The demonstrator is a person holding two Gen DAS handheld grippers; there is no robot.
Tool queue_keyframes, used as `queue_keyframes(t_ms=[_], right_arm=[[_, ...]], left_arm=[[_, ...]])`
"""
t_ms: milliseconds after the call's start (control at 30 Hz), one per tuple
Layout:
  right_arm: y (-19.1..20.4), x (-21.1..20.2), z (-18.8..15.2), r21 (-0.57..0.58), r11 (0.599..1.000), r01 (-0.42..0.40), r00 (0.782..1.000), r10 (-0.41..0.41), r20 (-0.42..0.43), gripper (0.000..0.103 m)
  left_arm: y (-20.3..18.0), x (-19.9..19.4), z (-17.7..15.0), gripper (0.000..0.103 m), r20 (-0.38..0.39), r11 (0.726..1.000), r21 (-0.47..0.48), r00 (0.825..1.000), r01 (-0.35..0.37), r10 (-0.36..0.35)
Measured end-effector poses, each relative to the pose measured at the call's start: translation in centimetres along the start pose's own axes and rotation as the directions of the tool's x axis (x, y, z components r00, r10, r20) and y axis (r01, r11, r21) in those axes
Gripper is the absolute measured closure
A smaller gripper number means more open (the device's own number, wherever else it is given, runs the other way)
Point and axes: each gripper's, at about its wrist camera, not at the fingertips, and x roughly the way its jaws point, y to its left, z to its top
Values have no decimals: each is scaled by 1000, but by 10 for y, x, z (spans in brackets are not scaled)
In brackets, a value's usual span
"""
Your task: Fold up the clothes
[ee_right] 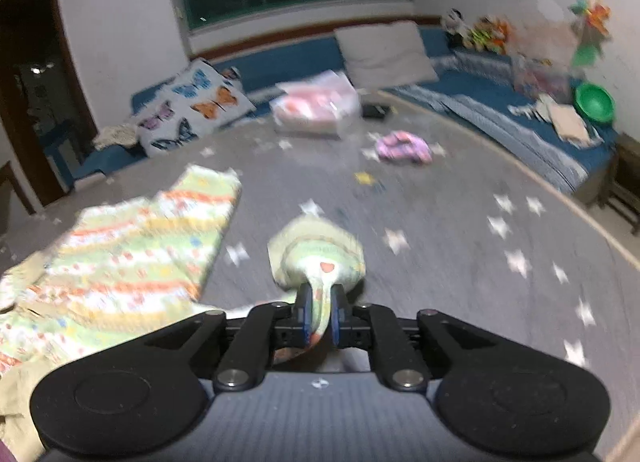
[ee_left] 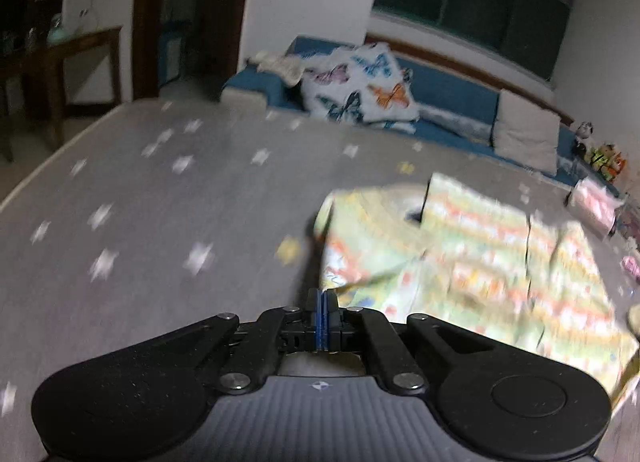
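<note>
A child's garment [ee_left: 480, 246] in pale green with orange and yellow stripes lies partly spread on the grey star-patterned mat [ee_left: 160, 190]. My left gripper [ee_left: 322, 296] is at its near left corner with the blue pads pressed together. A thin, taut edge of the cloth runs right into them. In the right wrist view the same garment [ee_right: 132, 254] spreads to the left. My right gripper [ee_right: 320, 302] is shut on a bunched part of the garment, which bulges out in front of its fingers [ee_right: 304, 306]. Both views are motion-blurred.
A butterfly cushion [ee_right: 192, 106] and a grey cushion [ee_right: 384, 54] lean on the blue bench [ee_right: 520, 110] around the mat. A pink bagged pack [ee_right: 316, 106], a small purple cloth [ee_right: 404, 146], a green bowl [ee_right: 594, 102] and toys [ee_right: 488, 34] lie further back. A wooden table [ee_left: 80, 58] stands at far left.
</note>
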Motion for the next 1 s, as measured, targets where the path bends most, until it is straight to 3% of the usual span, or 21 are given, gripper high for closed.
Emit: queue_keyframes(t_ms=[100,200,233,333,467,500,567,633,767,867,1000], right_arm=[[0,-11,-3,8,1000,16,1000,-16,18,88],[4,-24,0,4,1000,13,998,-14,55,74],[8,-27,3,-3,1000,5,998,-4,67,74],[36,-30,8,-83,994,-74,993,81,82,70],[79,-15,5,-204,964,-172,984,179,13,64],[89,-9,3,-231,956,-178,983,181,-7,61],[104,1,-4,-286,940,-188,982,180,-57,57],[113,7,-12,-332,925,-183,983,164,-84,57],[118,6,-32,-434,898,-76,995,40,-90,55],[106,-8,-46,-470,883,2,996,-46,-82,48],[79,-23,-56,-409,912,35,992,-80,-93,48]], left_arm=[[11,-11,-19,103,-22,1000,-17,1000,-19,19],[20,-19,-24,103,-34,1000,-25,999,-12,11],[21,-21,-22,103,-30,1000,-21,1000,-7,6],[15,-24,-12,101,-9,1000,0,1000,23,-23],[-8,-19,-3,99,6,997,55,998,56,-57],[-14,-18,-2,96,7,996,70,998,64,-65],[-24,-14,1,74,9,993,95,998,66,-68],[-33,-9,5,63,14,992,116,998,57,-59],[-53,-4,9,59,15,984,160,996,83,-87],[-68,-3,6,56,26,971,215,994,101,-110],[-79,5,5,54,61,955,287,994,72,-93]])
